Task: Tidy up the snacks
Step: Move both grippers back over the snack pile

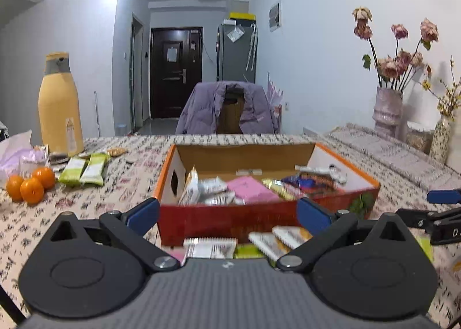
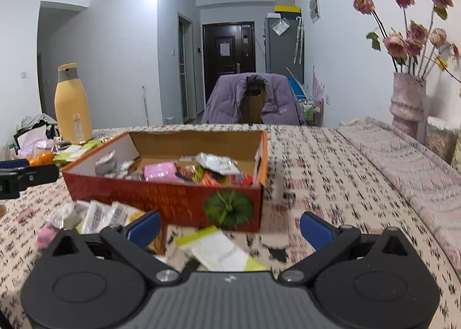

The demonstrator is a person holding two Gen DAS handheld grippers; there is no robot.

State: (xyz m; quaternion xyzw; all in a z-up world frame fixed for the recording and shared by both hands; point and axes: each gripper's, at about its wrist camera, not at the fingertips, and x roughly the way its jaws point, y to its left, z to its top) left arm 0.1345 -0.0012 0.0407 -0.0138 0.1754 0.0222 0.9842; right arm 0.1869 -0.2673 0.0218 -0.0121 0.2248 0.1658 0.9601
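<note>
both claws gape empty before the orange box heaped with mixed snack packets.

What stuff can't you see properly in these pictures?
- Left wrist view: snack packets before the box are blurred, partly hidden by the left gripper.
- Right wrist view: the right gripper covers part of the green-edged packet; its print is unreadable.
- Box contents: blurred, brands unreadable.

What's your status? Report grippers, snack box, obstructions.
Left gripper open, empty; right gripper open, empty. Cardboard box part filled. Loose packets on table before it. Nothing blocking.
</note>
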